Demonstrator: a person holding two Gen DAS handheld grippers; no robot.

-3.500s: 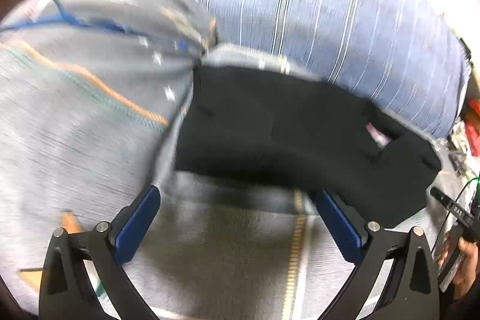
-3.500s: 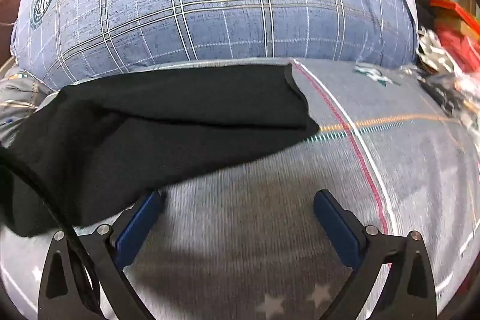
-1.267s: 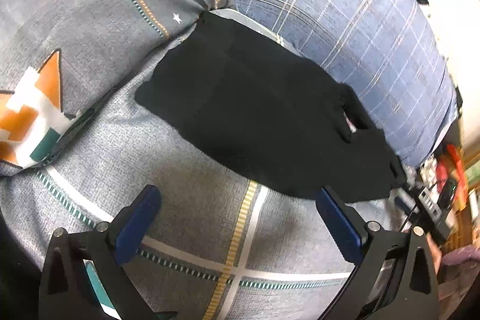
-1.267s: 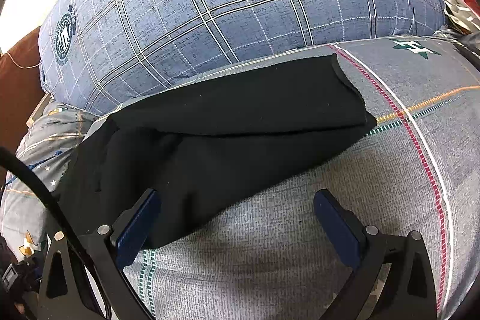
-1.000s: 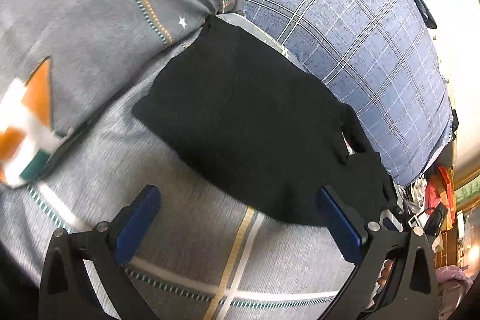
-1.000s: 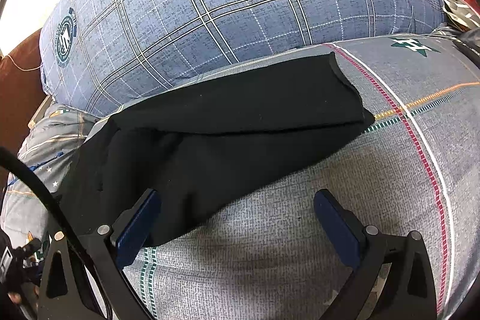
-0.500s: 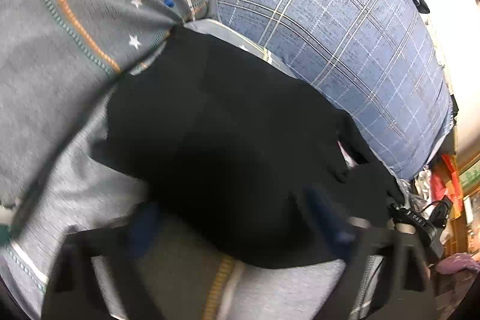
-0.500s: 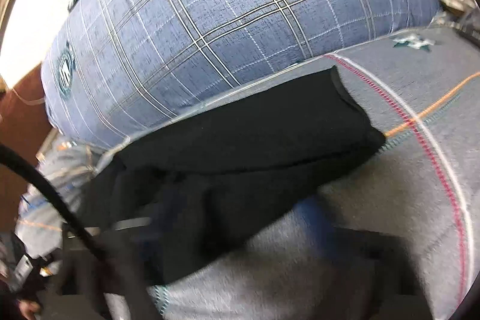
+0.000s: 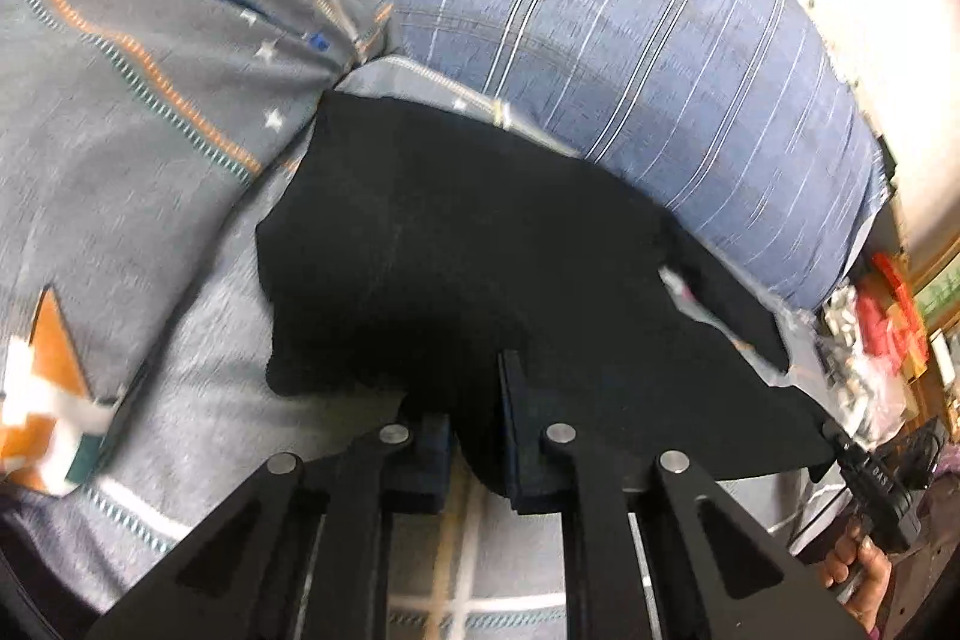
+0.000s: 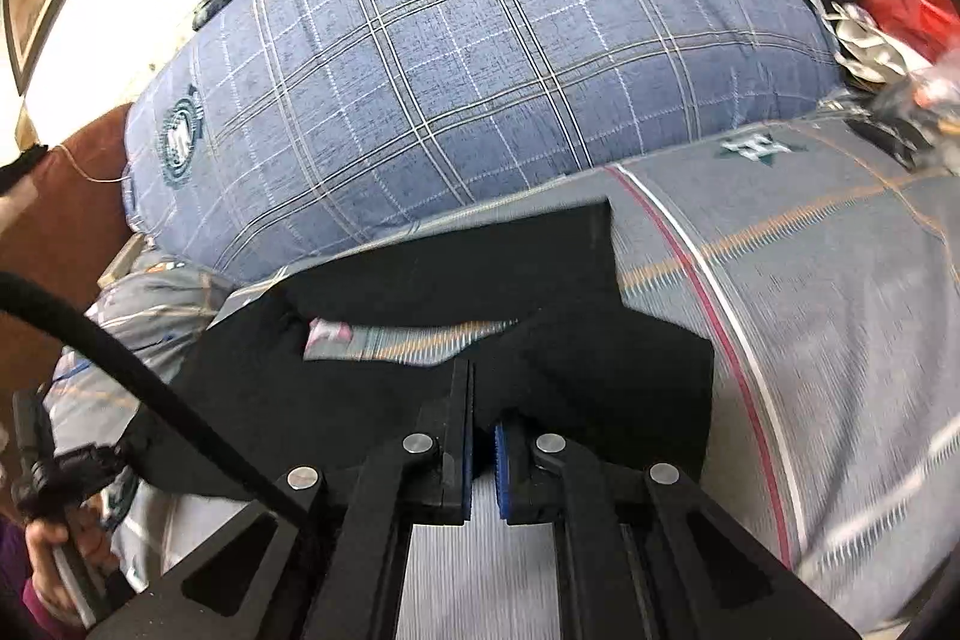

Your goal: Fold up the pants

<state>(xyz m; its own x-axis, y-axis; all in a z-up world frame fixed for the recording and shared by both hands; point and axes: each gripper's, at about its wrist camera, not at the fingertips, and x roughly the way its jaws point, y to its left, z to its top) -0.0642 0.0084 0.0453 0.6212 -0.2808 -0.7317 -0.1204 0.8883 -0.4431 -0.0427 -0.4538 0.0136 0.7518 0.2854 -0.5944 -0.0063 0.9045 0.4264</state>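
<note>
Both tools, left (image 9: 477,436) and right (image 10: 483,451), pinch soft matte black pants (image 9: 480,244) on woven grey bedding (image 10: 828,292).

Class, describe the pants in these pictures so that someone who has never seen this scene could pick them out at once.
Find the big blue plaid pillow. In front of it lies grey patterned bedding, and on that the pants. They are the only plain black cloth here, pinched at the near edge by both grippers.

Both grippers are matte black linkages with triangular cut-outs and round silver screws. The right gripper (image 10: 483,451) has blue-padded fingers (image 10: 501,460); a black cable (image 10: 150,388) crosses left of it. The left gripper (image 9: 477,436) looks alike.
</note>
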